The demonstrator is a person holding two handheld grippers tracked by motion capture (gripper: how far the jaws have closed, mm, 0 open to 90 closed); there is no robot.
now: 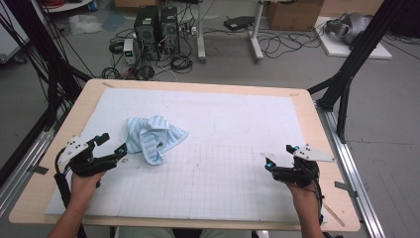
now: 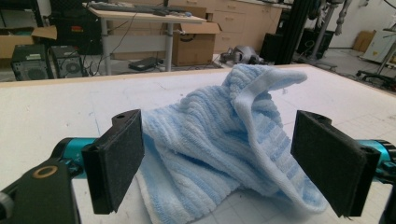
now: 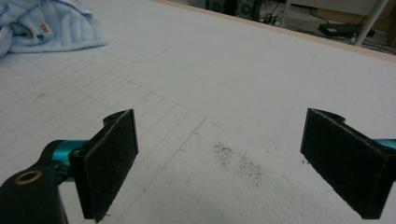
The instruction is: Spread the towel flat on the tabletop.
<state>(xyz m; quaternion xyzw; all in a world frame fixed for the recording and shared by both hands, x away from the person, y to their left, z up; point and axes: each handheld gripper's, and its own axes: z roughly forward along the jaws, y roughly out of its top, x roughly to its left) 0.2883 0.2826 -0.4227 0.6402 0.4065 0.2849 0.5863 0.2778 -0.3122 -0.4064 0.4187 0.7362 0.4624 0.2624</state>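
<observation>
L fingers (image 1: 113, 144) spread beside towel (image 1: 153, 136) edge; mat (image 1: 237, 163) bare.

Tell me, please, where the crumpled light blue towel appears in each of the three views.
High view: the towel lies left of centre on the white mat, just beyond the left gripper.
Left gripper view: centre, between the open jaws, reaching past them.
Right gripper view: top left corner.
Shared landmark: the mat's pencilled grid.
</observation>
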